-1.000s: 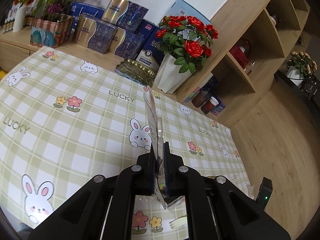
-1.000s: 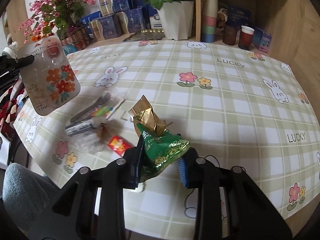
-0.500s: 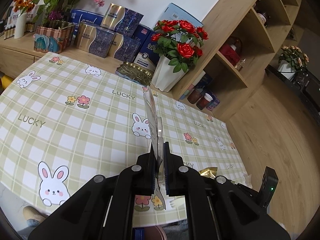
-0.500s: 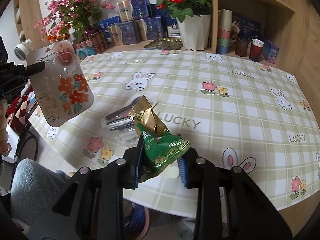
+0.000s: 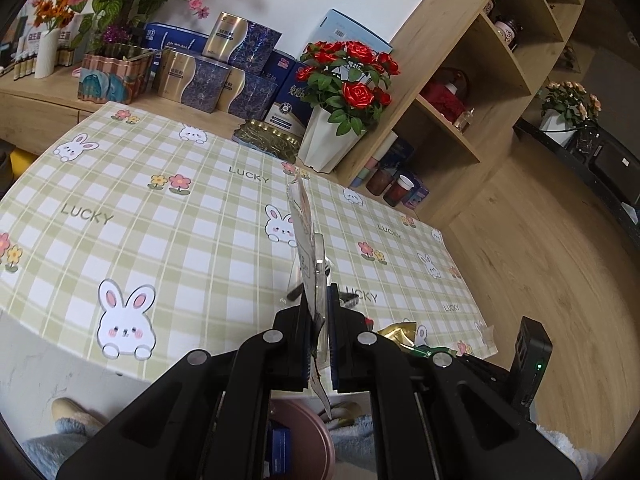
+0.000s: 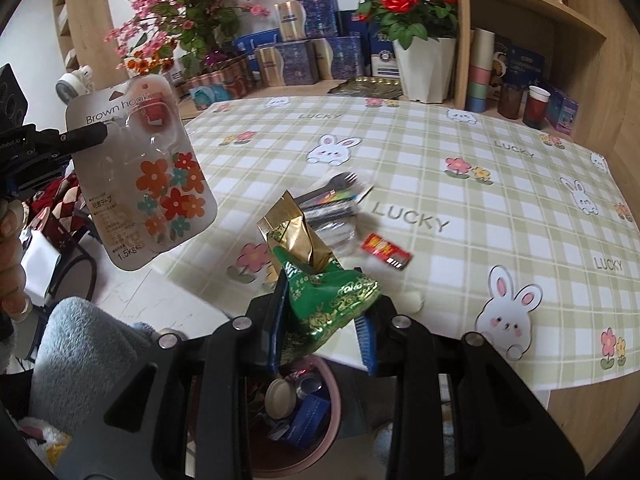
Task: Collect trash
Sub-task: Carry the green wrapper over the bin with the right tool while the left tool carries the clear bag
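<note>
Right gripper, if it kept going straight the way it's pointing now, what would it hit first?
Probably the clear cutlery wrapper on the tablecloth, straight beyond the green and gold wrapper held by the right gripper; depth is uncertain.

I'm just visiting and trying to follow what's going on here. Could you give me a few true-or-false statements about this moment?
1. The right gripper holds a green and gold wrapper. True.
2. The left gripper is empty. False: it grips a clear hook package.
3. The bin below the right gripper is empty. False: it already holds trash, including a blue box.
4. A small red packet lies on the tablecloth. True.
5. The roses are yellow. False: they are red.
</note>
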Motion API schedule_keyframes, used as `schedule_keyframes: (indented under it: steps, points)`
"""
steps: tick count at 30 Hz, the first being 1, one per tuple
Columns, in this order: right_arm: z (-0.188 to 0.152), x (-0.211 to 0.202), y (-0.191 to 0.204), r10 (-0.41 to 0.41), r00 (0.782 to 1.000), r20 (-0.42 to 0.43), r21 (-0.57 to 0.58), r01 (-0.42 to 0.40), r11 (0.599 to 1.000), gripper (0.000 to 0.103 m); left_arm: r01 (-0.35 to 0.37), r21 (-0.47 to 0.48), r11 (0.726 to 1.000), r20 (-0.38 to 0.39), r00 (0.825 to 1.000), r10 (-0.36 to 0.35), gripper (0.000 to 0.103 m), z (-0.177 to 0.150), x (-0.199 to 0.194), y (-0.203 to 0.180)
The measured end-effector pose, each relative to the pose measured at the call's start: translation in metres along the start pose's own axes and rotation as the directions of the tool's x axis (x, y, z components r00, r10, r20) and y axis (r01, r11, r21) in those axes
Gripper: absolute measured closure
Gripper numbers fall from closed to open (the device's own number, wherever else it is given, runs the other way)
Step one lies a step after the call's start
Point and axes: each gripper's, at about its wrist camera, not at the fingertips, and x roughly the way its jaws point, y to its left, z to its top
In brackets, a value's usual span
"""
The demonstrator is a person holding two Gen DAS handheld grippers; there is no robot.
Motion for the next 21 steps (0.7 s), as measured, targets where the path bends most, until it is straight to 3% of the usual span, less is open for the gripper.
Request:
schedule_keyframes:
  steps: [9,21]
  points:
    - [-0.022,0.001,0.025,0.052,0.998,-0.038,-0.021,-0.053,0.998,0.071,-0.004,-0.014,1.000,-0.002,1.000,0.004,0.096,-0.026,-0.028,0.005]
    - [-0.037,0.009,0.034,0.081,0.994,-0.079,-0.029,-0.083,0.996,0.071,0.004,-0.027,1.000,-0.012,1.000,-0.005,0.096,-0.038,-0.034,0.007]
